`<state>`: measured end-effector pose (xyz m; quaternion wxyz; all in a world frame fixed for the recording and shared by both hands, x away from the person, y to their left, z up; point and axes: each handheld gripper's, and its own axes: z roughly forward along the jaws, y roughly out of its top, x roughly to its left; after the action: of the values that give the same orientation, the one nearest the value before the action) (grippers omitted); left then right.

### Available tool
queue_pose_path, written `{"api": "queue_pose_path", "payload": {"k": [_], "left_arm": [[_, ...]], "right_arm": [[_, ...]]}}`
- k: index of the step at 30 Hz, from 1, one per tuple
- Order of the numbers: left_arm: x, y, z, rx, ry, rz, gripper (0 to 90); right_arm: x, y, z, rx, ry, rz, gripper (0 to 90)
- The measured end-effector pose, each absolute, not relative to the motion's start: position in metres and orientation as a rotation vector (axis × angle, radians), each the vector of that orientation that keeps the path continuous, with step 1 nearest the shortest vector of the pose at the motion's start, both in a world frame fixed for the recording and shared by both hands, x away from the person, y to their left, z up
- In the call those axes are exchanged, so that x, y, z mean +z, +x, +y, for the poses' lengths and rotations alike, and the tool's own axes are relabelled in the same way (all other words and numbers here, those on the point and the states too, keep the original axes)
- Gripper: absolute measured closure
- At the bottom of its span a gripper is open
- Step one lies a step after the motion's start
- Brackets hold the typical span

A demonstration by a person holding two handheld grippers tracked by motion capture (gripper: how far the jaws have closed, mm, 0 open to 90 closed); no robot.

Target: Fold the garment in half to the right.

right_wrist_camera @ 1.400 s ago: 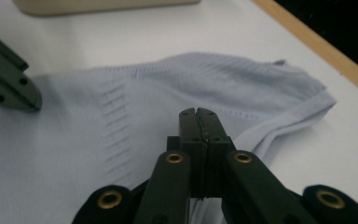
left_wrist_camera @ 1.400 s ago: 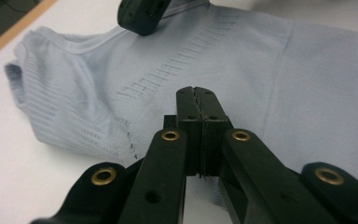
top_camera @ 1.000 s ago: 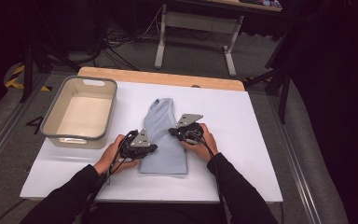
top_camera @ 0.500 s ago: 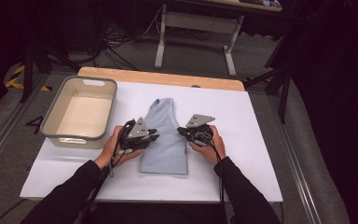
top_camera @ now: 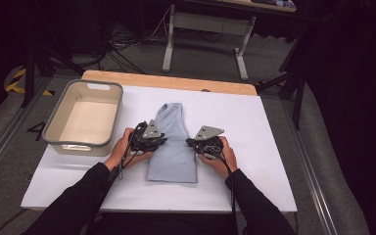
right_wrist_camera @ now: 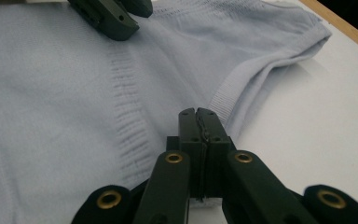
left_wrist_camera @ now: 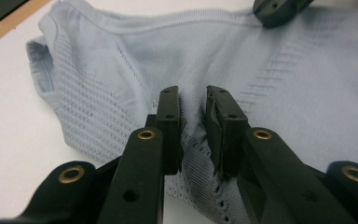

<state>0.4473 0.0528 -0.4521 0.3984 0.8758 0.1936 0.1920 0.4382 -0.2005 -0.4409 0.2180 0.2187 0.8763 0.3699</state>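
Two grippers flanked a pale blue shirt (top_camera: 172, 147) lying folded at the centre of the high view, right of a bin (top_camera: 58, 128). The left gripper (left_wrist_camera: 193, 128) had just opened narrowly, fabric between its pads unpinched. The right gripper (right_wrist_camera: 199, 122) was clamped on the shirt's edge. Soft, light knit would probably sag; its hems looked best for gripping.

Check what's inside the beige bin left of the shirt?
The bin looks empty in the high view: bare pale floor and inner walls. The strip of floor just behind its near wall is hidden. It stands on the white table, beside the light blue shirt.
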Motion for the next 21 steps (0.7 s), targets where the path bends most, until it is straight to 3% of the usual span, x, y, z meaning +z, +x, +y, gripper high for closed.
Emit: {"api": "queue_pose_path", "payload": {"k": [13, 21], "left_arm": [[-0.458, 0.446, 0.054, 0.491, 2.224, 0.501, 77.0], [-0.444, 0.44, 0.062, 0.5, 2.105, 0.496, 76.8]], "right_arm": [[-0.451, 0.431, -0.221, 1.019, 0.655, 2.388, 89.6], [-0.437, 0.428, -0.231, 1.073, 0.706, 2.319, 90.0]]}}
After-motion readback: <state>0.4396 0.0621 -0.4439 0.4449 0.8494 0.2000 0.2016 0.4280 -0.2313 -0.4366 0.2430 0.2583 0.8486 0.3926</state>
